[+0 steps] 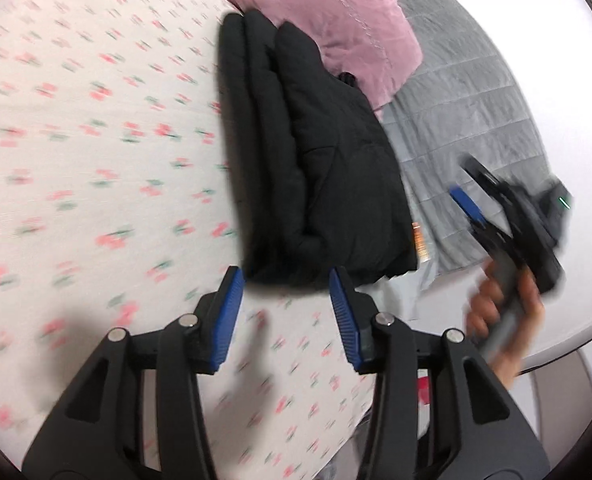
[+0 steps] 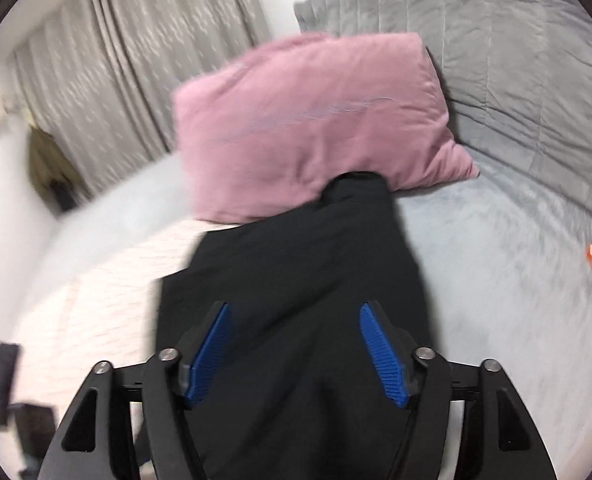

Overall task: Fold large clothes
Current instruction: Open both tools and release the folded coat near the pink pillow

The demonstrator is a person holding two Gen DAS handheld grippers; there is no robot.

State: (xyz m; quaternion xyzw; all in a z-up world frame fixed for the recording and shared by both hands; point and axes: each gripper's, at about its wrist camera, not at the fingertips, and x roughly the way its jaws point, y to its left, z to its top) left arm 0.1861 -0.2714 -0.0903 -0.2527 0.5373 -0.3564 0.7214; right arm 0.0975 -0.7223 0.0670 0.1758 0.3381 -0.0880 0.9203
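My black jacket lies folded on the bed against the pink pillow; folding looks nearly done. My left gripper and right gripper gape, holding nothing.

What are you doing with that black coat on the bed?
A person is folding a black puffy jacket on a bed with a flowered sheet. The jacket lies folded in a bundle beside a pink pillow. The left tool and the right tool are both open and hold nothing. A hand grips the right tool's handle.
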